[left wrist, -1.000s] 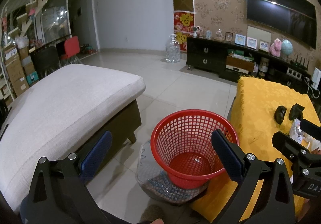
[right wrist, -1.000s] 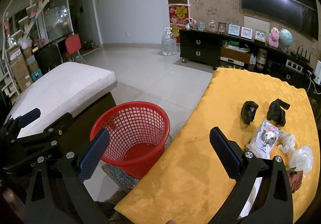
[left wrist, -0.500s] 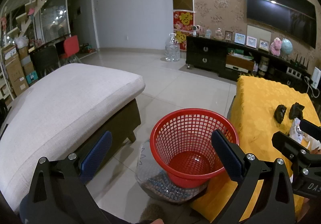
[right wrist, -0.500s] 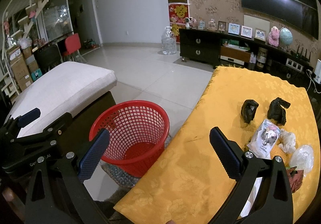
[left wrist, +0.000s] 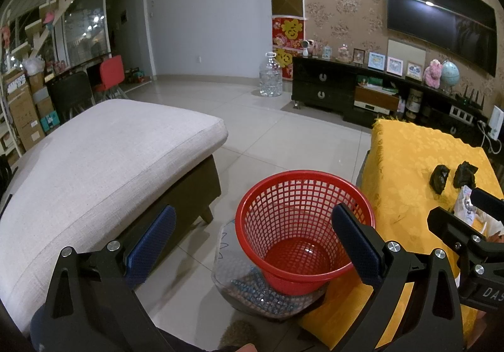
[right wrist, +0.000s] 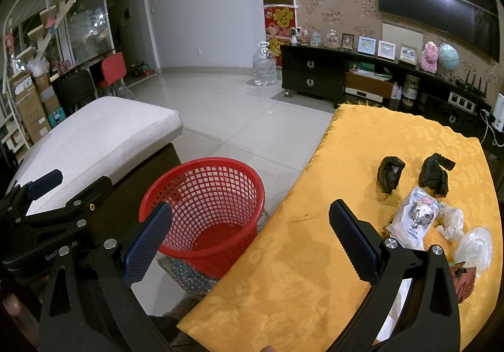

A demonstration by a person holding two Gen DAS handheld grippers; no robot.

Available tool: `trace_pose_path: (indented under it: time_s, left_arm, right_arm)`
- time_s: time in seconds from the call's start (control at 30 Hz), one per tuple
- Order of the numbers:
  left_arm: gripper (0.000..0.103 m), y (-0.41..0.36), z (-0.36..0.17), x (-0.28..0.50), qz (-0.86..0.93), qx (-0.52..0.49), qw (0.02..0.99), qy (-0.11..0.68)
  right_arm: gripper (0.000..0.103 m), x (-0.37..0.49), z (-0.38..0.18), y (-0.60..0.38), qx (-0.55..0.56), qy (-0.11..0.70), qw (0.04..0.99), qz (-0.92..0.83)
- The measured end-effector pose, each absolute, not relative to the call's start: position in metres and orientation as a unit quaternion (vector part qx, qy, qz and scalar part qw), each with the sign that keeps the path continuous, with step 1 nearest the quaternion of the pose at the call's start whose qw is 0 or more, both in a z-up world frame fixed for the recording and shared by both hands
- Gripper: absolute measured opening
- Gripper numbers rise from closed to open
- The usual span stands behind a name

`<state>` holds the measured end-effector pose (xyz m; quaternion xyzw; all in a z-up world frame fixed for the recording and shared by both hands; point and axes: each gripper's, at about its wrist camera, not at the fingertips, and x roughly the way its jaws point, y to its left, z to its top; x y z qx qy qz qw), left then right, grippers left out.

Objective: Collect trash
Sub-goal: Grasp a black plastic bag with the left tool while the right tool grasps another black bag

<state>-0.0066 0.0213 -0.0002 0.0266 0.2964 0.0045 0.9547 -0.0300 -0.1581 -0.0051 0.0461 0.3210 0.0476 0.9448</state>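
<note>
A red mesh basket [left wrist: 299,226] [right wrist: 204,207] stands empty on the floor beside the table with the yellow cloth [right wrist: 315,241] [left wrist: 406,163]. On the cloth at the right lie two black crumpled bags [right wrist: 390,174] [right wrist: 436,174], a white printed packet [right wrist: 414,218], a crumpled tissue [right wrist: 452,221], a clear plastic wrapper [right wrist: 474,246] and a red scrap [right wrist: 463,281]. My left gripper [left wrist: 252,241] is open and empty above the floor by the basket. My right gripper [right wrist: 252,241] is open and empty over the table's near left edge.
A grey-cushioned ottoman [left wrist: 94,169] stands left of the basket. A clear container of small beads [left wrist: 261,292] lies under the basket. A black TV cabinet [right wrist: 346,81] and a large water bottle [right wrist: 264,65] stand at the far wall.
</note>
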Motion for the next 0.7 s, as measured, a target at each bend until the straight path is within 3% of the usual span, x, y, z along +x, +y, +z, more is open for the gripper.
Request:
trace_pose_path:
  time_s: [0.4,0.7]
  left_arm:
    - [0.096,0.02,0.001,-0.005,0.004,0.025,0.954,0.298]
    - [0.096,0.006,-0.004,-0.001,-0.035,0.021,0.945,0.323]
  right_arm:
    - [0.097,-0.032,-0.005,-0.163,0.045,0.32,0.946,0.042]
    - [0.097,-0.03,0.015,-0.224,0.051,0.322,0.945,-0.009]
